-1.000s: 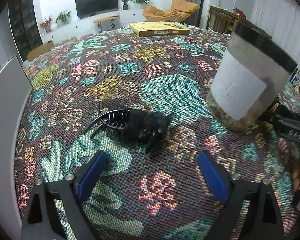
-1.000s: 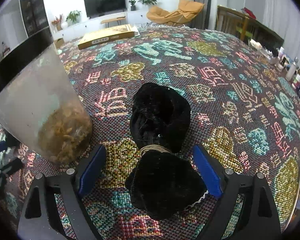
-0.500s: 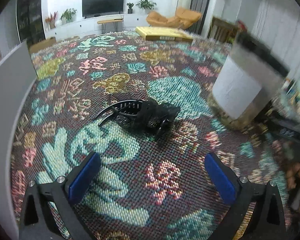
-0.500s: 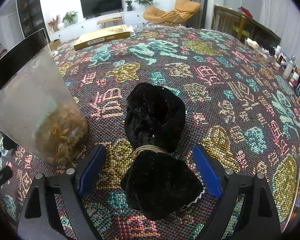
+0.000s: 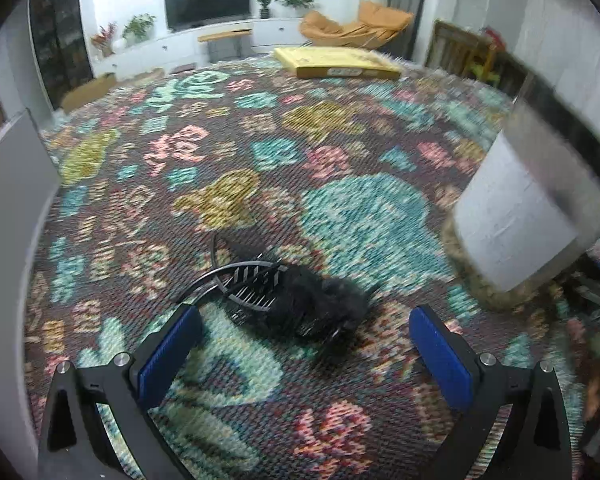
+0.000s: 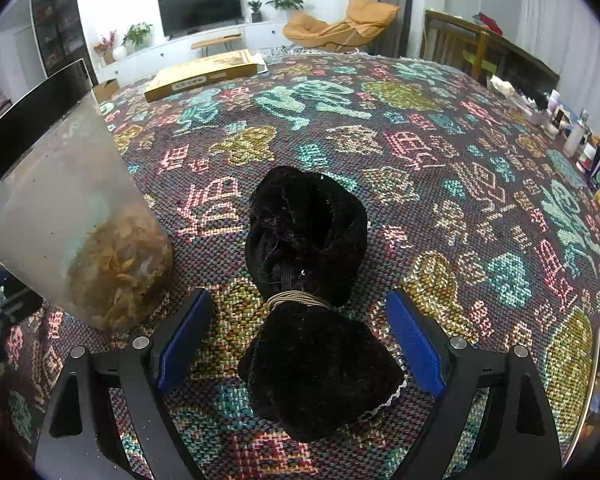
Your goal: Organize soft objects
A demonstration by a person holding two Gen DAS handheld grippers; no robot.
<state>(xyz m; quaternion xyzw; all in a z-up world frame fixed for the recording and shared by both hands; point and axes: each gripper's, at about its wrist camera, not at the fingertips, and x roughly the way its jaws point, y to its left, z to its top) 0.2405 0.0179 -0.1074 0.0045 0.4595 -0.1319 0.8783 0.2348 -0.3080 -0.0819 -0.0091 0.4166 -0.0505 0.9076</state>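
The left gripper (image 5: 304,344) is spread wide and holds nothing. Its blue pads (image 5: 168,356) have just been opening, and now they stand on each side of a black fuzzy hair clip (image 5: 296,300) without touching it. The clip lies flat on the colourful woven cloth (image 5: 340,148). Its long side runs from about 10 o'clock to 4 o'clock, with the curved teeth at the 10 o'clock end and the fluffy end at 4 o'clock.

The right gripper (image 6: 300,344) is also wide apart and grips nothing. A black velvet bow (image 6: 308,300) lies between its pads, which do not press on it. The bow's long side runs from 12 o'clock to 6 o'clock, tied in the middle with a thin band.

A frosted jar (image 6: 80,224) stands at 9 o'clock from the bow.
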